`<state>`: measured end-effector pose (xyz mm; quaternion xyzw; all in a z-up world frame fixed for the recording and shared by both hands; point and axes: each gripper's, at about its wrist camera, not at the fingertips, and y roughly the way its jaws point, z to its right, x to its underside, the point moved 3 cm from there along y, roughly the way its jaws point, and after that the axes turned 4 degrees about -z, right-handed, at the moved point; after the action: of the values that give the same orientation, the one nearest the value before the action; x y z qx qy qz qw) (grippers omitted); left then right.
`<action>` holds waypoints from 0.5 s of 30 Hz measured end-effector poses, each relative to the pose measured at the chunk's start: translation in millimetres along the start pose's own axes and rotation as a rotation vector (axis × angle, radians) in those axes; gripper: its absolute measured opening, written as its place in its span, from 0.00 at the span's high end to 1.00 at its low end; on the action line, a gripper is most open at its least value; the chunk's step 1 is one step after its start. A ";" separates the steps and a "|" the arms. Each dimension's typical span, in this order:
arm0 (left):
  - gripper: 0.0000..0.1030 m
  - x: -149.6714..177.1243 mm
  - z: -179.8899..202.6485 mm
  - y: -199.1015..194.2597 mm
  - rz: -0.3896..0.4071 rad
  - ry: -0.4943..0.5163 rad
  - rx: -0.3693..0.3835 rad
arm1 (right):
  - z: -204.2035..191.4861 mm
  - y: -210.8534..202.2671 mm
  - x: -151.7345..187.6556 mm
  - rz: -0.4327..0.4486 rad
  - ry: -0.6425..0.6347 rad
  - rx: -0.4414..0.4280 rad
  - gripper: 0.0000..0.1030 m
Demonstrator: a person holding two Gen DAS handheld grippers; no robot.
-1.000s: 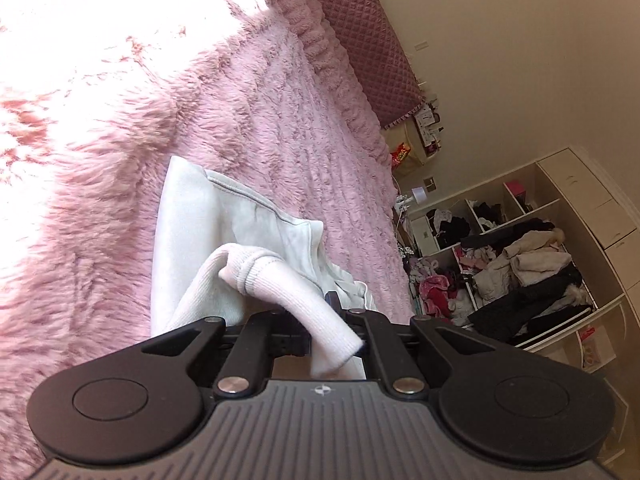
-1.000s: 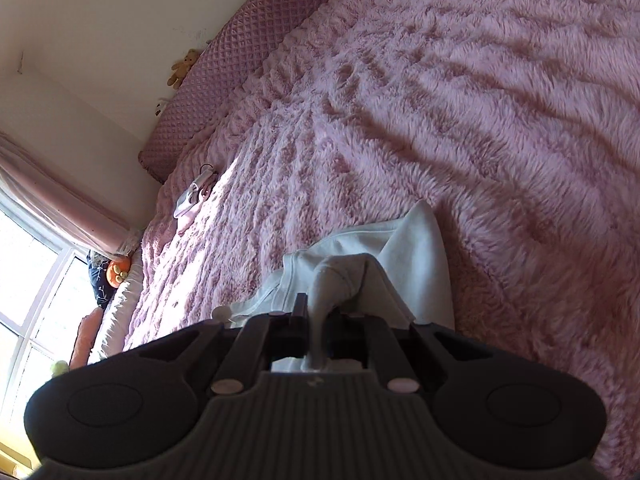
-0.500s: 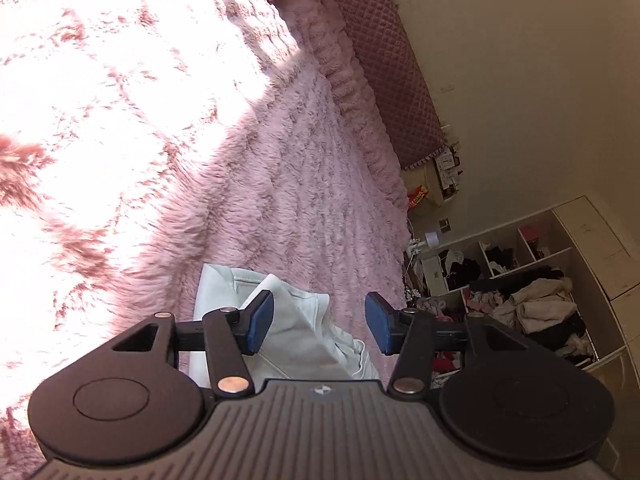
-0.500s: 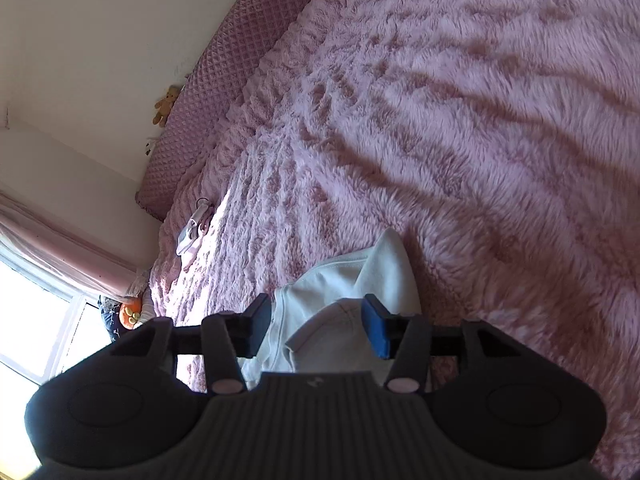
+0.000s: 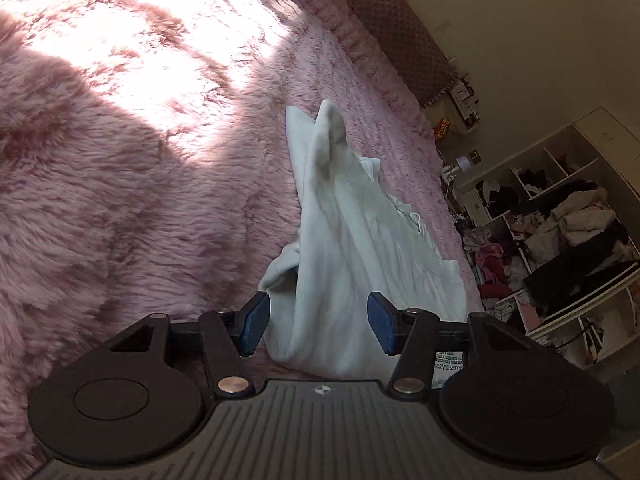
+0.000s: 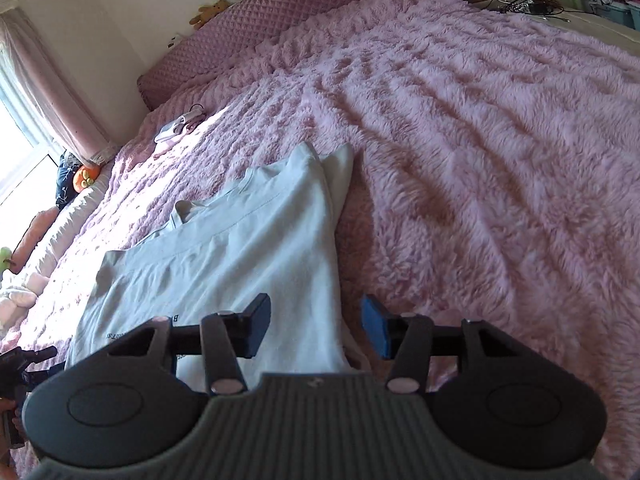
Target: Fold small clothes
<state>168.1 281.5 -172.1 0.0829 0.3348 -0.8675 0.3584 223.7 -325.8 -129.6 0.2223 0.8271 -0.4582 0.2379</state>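
Note:
A small white garment point(image 5: 352, 240) lies on the fluffy pink bedspread point(image 5: 120, 184), with its sleeves folded in over the body. In the right wrist view the garment point(image 6: 240, 248) lies flat, collar toward the headboard, a folded sleeve along its right edge. My left gripper point(image 5: 318, 322) is open and empty, above the garment's near edge. My right gripper point(image 6: 316, 330) is open and empty, above the garment's near right edge. The left gripper also shows at the lower left of the right wrist view point(image 6: 24, 360).
A quilted pink headboard cushion point(image 6: 280, 20) runs along the far side. A small white item point(image 6: 176, 130) lies on the bedspread near it. Open shelves with clothes point(image 5: 560, 232) stand beyond the bed. Stuffed toys point(image 6: 84, 176) sit by the window.
Both grippers were shut on the sleeves one second ago. They opened, let the sleeves drop onto the garment, and pulled back toward its near edge.

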 end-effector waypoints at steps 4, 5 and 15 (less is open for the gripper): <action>0.37 4.3 1.5 9.1 -0.003 -0.011 0.004 | -3.7 17.4 8.1 -0.035 -0.015 0.040 0.73; 0.37 4.4 -0.3 10.5 0.001 -0.012 0.003 | -5.5 22.7 9.4 -0.063 -0.022 0.048 0.89; 0.97 7.5 31.4 -13.4 0.130 0.145 0.050 | -12.2 -18.2 4.0 0.033 0.026 0.019 1.00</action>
<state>156.5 264.1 -144.1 0.1757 0.3321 -0.8422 0.3865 207.5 -323.4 -114.4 0.2442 0.8219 -0.4591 0.2326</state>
